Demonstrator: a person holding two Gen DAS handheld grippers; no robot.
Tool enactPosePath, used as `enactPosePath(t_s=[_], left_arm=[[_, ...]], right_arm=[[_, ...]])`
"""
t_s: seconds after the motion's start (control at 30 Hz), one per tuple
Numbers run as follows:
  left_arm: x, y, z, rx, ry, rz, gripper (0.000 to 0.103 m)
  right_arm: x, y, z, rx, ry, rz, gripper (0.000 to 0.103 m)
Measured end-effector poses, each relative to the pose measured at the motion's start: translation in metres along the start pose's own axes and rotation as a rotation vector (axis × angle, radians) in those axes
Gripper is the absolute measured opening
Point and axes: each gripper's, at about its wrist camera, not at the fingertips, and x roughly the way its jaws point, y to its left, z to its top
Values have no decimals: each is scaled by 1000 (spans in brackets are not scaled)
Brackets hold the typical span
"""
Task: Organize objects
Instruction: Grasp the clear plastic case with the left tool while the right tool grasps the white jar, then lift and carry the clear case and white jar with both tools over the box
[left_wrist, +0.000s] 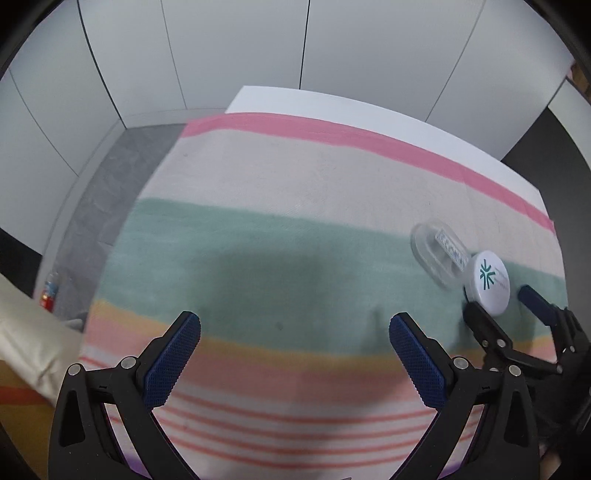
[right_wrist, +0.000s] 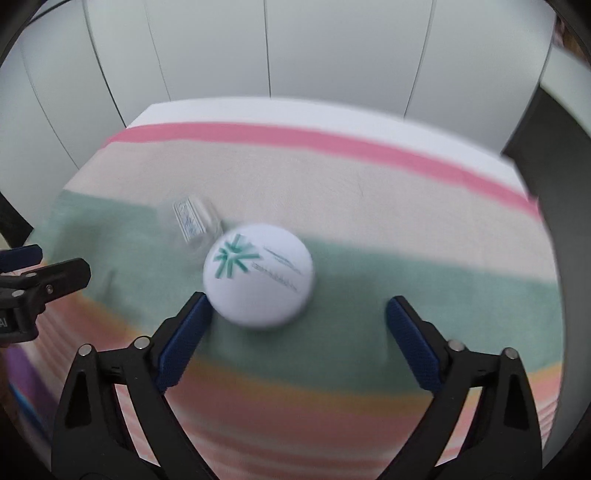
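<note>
A round white tub (right_wrist: 258, 275) with a green star-like logo on its lid sits on the green band of a striped cloth (left_wrist: 295, 177) spread over the tabletop. Touching it on the far-left side lies a clear plastic container (left_wrist: 439, 253) with a printed label; its contents cannot be made out. The right hand-held gripper (right_wrist: 297, 314) points steeply down with its jaws wide; the tub's near edge sits just ahead of them, close against the left blue pad (right_wrist: 184, 343), not gripped. The left hand-held gripper (left_wrist: 295, 328) also tilts down, jaws wide and empty, over the cloth, well left of the tub.
</note>
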Motion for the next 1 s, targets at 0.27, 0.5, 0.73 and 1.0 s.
enactPosePath(t_s=[0.27,0.5,0.73,1.0], left_arm=[[6,-37,6,44,-13,-33,103],[25,-97,15,188,-32,-20,98],[19,-124,14,217,-85,-21,56],[-5,-115,8,164,-60,-4,56]], right_arm=[[-8,-16,-4,5,-40,38,60],[-20,-55,-23,62,-11,26,60],[-27,-68,-32,69,1,19,60],[-36,-66,-18,69,5,14,60]])
